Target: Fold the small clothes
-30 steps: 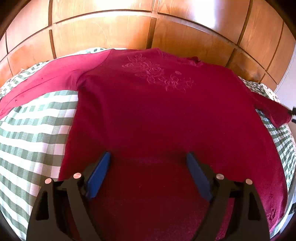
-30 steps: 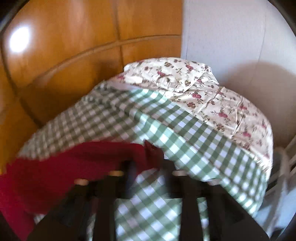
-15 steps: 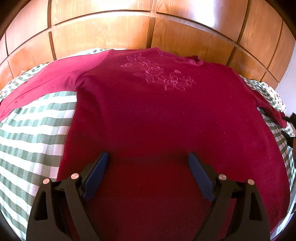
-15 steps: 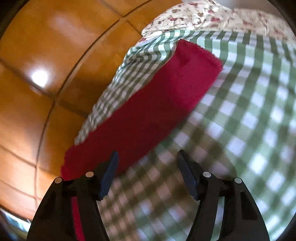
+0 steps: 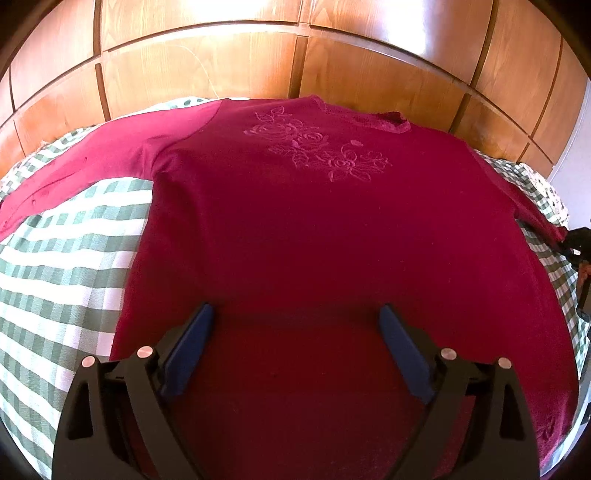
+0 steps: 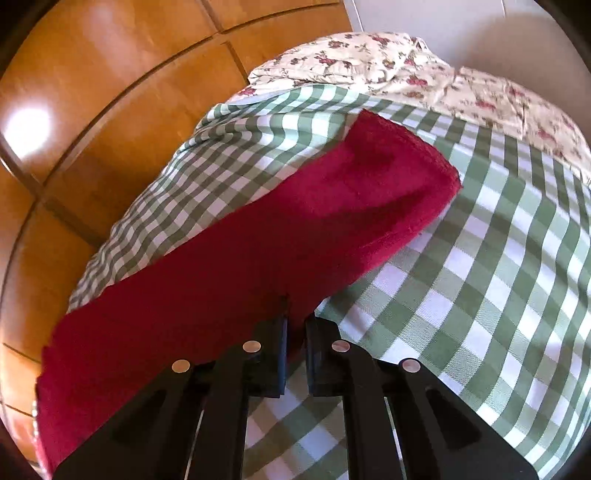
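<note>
A dark red sweater [image 5: 314, 229] with embroidered roses lies flat, front up, on a green-and-white checked bedspread [image 5: 66, 258]. Its left sleeve [image 5: 85, 166] stretches out to the left. My left gripper [image 5: 295, 314] hovers over the sweater's lower part; its jaws are opening, and the blue pads [image 5: 188, 350] stand far apart, pressing on nothing. In the right wrist view the other sleeve [image 6: 295, 221] runs diagonally across the bedspread [image 6: 480, 277]. My right gripper [image 6: 296, 325] is shut on that sleeve's lower edge. It also shows at the right rim as the right gripper [image 5: 576, 243].
Wooden wardrobe panels [image 5: 258, 55] rise right behind the bed, also seen as wooden panels [image 6: 110, 110] on the left. A floral sheet or pillow [image 6: 406, 62] lies at the bed's far end, below a white wall [image 6: 480, 29].
My right gripper came down onto the sleeve and closed on its edge. The left gripper stayed in place and its jaws spread slightly wider.
</note>
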The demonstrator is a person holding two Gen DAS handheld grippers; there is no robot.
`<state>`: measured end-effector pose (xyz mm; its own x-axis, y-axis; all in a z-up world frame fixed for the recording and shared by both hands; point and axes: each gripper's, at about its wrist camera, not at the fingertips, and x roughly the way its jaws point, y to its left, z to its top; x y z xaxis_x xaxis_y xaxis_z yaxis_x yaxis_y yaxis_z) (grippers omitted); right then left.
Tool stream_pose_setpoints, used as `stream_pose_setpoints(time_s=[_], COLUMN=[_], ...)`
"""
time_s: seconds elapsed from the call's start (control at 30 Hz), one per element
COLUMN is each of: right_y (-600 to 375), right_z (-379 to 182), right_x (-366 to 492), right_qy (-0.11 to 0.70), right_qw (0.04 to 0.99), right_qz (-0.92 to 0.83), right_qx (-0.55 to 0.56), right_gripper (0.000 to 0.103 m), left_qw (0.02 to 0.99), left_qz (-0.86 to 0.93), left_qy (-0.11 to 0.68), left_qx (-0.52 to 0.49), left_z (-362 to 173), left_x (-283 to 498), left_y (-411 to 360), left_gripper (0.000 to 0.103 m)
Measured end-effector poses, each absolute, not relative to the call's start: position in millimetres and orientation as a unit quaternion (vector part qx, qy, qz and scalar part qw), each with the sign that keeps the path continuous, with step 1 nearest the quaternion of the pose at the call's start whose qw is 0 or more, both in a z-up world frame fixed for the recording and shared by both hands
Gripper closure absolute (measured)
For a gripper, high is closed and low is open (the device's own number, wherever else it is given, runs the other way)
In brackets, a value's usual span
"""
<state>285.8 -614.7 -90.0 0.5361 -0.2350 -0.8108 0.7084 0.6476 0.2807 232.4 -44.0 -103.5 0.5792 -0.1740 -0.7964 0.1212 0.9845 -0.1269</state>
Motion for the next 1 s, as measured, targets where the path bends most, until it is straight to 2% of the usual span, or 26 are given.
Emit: stream_pose_setpoints(time_s=[0.33, 0.53, 0.77, 0.8, 0.83, 0.87, 0.9, 0.93, 1.0], right_y=[-534, -418, -274, -256, -241, -229, -221, -216, -214], right_z=[-10, 19, 16, 13, 8, 5, 4, 2, 0], right_x=[312, 358, 393, 395, 397, 396, 395, 392, 384], right_qy=[0.352, 0.358, 0.379, 0.384, 0.390, 0.393, 0.393, 0.385, 0.378], right_qw=[0.884, 0.914, 0.917, 0.915, 0.911, 0.909, 0.909, 0.911, 0.913], right_qz=[-0.192, -0.072, 0.067, 0.086, 0.101, 0.112, 0.119, 0.121, 0.123], right_qx=[0.239, 0.175, 0.105, 0.096, 0.088, 0.082, 0.079, 0.081, 0.088], right_gripper=[0.097, 0.097, 0.097, 0.091, 0.073, 0.059, 0.035, 0.030, 0.028], left_qw=[0.887, 0.880, 0.873, 0.872, 0.871, 0.871, 0.870, 0.870, 0.869], left_qz=[-0.102, -0.114, -0.123, -0.123, -0.124, -0.124, -0.125, -0.125, -0.126], left_qy=[0.445, 0.444, 0.440, 0.439, 0.438, 0.438, 0.438, 0.438, 0.438], left_qx=[-0.069, -0.123, -0.172, -0.179, -0.184, -0.187, -0.188, -0.190, -0.191], left_z=[-97, -88, -78, -76, -75, -74, -74, -73, -73], left_x=[223, 212, 209, 210, 210, 211, 212, 212, 212], left_y=[-28, -10, 15, 19, 22, 24, 27, 29, 30], left_gripper=[0.011, 0.012, 0.017, 0.017, 0.018, 0.019, 0.019, 0.019, 0.020])
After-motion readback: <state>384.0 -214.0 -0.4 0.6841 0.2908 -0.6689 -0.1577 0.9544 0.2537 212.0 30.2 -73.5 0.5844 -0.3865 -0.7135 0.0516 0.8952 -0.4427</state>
